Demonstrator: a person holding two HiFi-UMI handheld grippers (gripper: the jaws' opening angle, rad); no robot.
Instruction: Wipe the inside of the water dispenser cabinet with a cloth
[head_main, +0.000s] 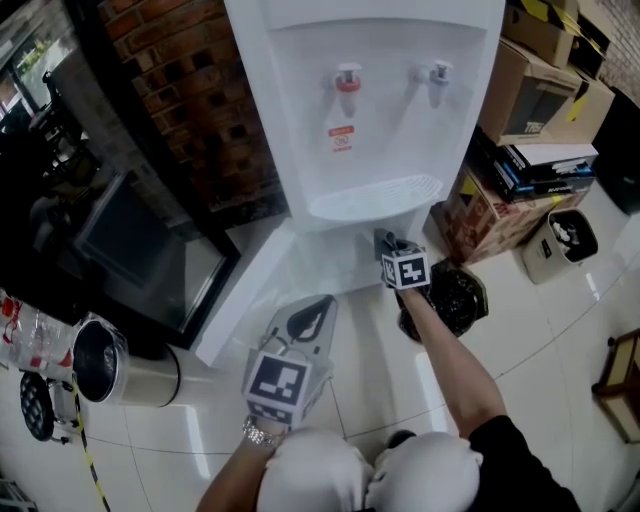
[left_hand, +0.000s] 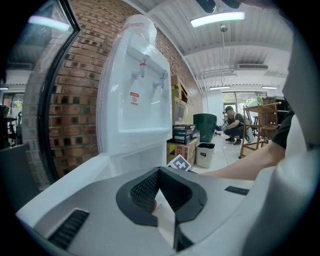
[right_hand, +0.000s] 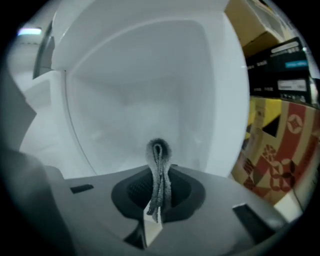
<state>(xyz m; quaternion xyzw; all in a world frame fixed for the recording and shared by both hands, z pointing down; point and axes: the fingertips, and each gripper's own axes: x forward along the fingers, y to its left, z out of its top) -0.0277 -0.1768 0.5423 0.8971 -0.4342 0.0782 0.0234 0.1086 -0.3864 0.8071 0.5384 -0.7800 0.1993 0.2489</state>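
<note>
Water dispenser (head_main: 370, 110) is showing white | cloth (right_hand: 158, 170) is showing grey | wall (head_main: 190, 90), upper left, is showing red-brown brick pattern

In the head view the tips of my right gripper (right_hand: 156, 200) are out of sight under the dispenser (head_main: 370, 110), whose top the upper edge cuts off, and the inside of the cabinet (right_hand: 150, 85) is hidden there too. Only a folded edge of the cloth (right_hand: 158, 155) shows past the gripper; the rest is hidden. The dispenser's red label (head_main: 341, 139) is too small to read.
</note>
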